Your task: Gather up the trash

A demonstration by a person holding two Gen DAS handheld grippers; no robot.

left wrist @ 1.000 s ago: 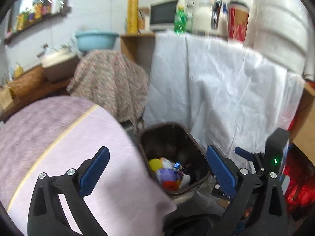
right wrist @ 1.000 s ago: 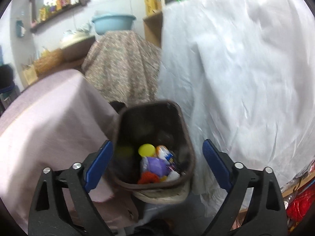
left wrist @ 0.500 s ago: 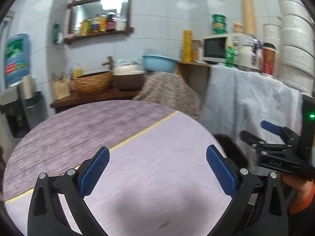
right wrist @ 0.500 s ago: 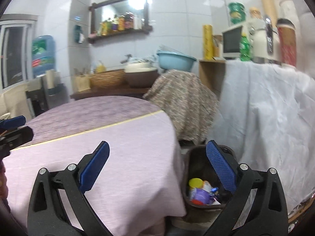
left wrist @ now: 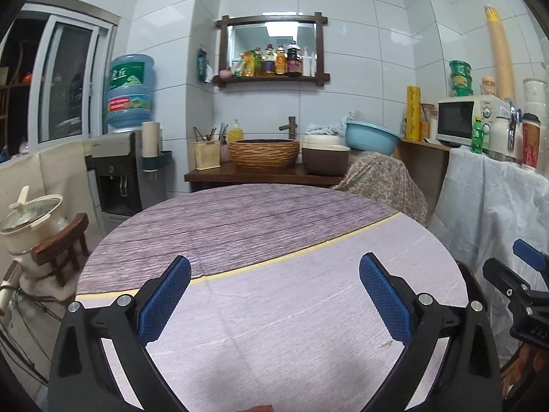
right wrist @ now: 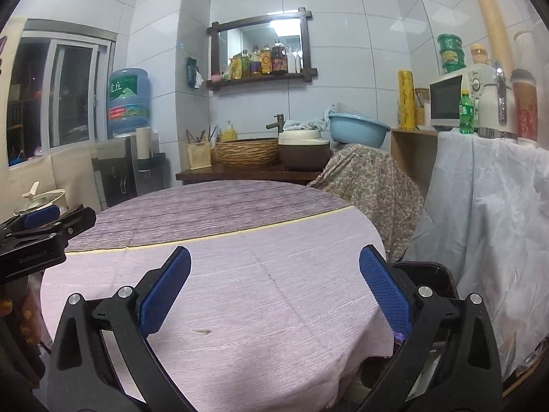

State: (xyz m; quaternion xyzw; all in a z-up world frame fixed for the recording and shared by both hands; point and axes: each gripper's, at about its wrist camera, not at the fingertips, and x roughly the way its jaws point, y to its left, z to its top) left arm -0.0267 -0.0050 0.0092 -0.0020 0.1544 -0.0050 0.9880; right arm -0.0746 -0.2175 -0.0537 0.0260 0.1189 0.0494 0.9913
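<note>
The round tabletop [left wrist: 274,309], covered in a lilac cloth with a grey wood-grain band and a cream stripe, fills the lower centre of both views. At the right of the frame a white sheet [right wrist: 487,226] drapes a counter; a patterned cloth [right wrist: 370,185] hangs left of it. The water dispenser jug [left wrist: 129,94], upper left, carries a green label with Chinese characters and a red band; the finer print is too small to read. The microwave [left wrist: 466,118], upper right, shows a small illegible mark above its dial. A green soda bottle [left wrist: 477,135] stands in front of it.

The dark trash bin [right wrist: 429,276] sits on the floor at the tabletop's right edge. The right wrist view shows its rim at lower right; its contents are hidden behind the tool finger. In the left wrist view only a sliver of rim shows.

The left tool [left wrist: 274,304] is released, blue pads wide apart, grasping nothing. The right tool [right wrist: 274,298] is likewise released and holds nothing. Each view shows the other tool at its frame edge.
</note>
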